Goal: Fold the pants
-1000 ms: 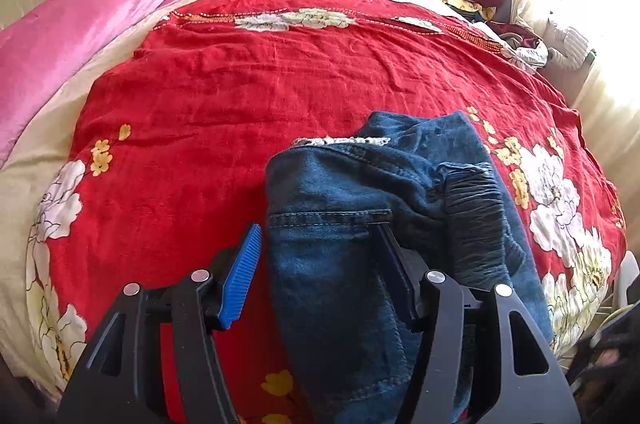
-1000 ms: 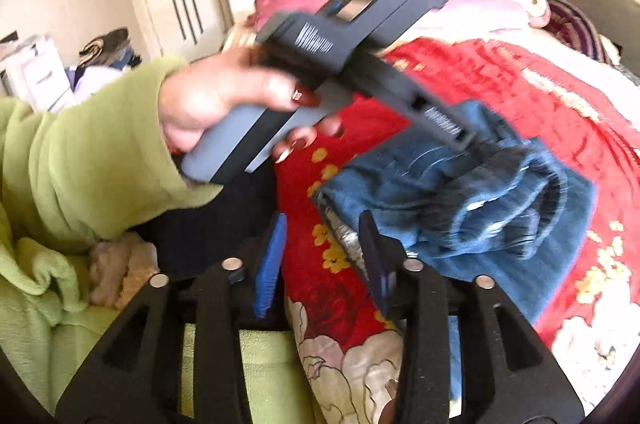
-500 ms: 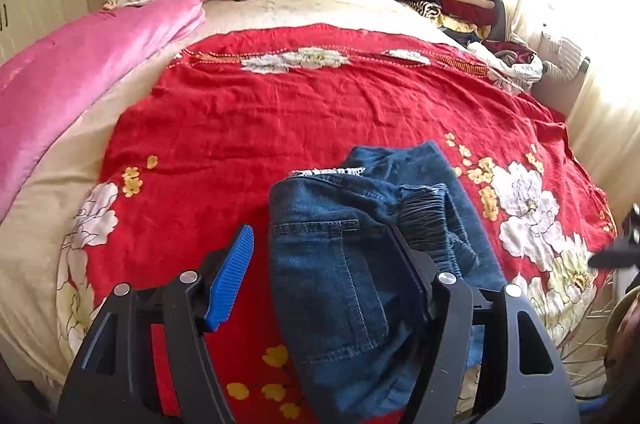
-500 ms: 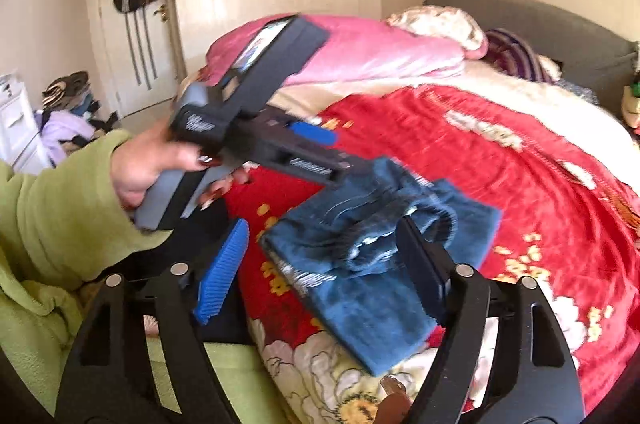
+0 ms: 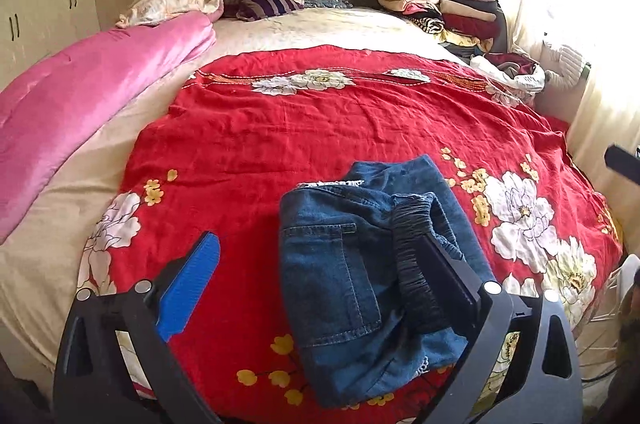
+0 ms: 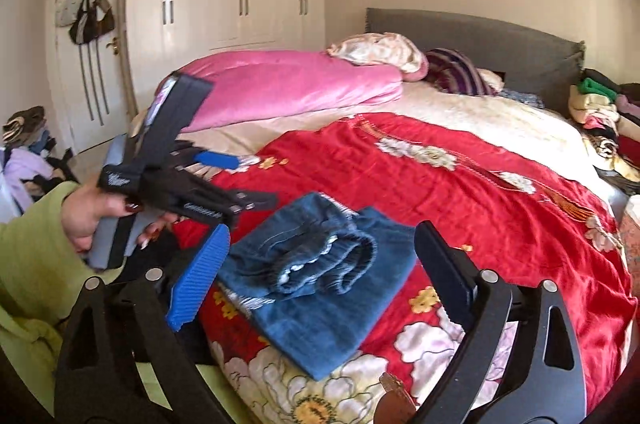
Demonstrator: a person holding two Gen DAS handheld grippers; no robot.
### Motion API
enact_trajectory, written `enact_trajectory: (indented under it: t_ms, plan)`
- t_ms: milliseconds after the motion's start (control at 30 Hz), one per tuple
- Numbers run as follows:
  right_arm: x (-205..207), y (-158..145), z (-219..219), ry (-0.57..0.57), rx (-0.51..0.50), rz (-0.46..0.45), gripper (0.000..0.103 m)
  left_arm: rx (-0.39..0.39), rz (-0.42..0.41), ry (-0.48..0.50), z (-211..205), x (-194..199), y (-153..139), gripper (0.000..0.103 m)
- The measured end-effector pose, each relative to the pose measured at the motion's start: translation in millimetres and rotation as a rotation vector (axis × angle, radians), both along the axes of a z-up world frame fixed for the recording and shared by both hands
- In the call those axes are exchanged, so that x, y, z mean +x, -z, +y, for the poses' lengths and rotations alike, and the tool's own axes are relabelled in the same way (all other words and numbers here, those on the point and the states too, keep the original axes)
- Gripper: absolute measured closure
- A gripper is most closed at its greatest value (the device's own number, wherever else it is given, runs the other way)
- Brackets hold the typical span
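Jeans (image 5: 360, 280) lie folded near red blanket's (image 5: 304, 128) front edge, both grippers, left (image 5: 320, 280) and right (image 6: 320, 276), now backed off, spread, empty; fold looks done.

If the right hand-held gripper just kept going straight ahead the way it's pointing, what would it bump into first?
Most likely the folded jeans. The right hand-held gripper is open, and the jeans lie on the red bedspread right between its fingers' line of travel. Depth is hard to judge, so it might skim just above them.
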State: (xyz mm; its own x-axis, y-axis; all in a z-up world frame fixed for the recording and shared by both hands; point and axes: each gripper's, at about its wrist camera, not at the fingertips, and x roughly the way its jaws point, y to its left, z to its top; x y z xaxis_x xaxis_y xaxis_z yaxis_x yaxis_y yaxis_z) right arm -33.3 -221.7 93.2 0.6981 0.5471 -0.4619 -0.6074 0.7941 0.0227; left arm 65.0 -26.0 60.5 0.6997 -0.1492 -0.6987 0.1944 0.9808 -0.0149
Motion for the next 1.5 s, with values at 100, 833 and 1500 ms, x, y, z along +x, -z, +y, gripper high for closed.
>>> enact_trajectory:
  t_ms: [100, 833, 1500]
  plan:
    - [4.5, 0.4, -5.5, 0.039, 0.004, 0.0, 0.013, 0.009, -0.005, -0.006, 1.3, -3.0, 0.9, 0.005]
    - [80.6, 77.2, -13.9, 0.256, 0.064, 0.331, 0.013, -0.047, 0.104, -0.085, 28.7, 13.4, 61.3, 0.005]
    - [133.1, 149.1, 11.0, 0.175, 0.124, 0.576, 0.021, -0.102, 0.184, -0.043, 15.4, 41.1, 94.1, 0.005]
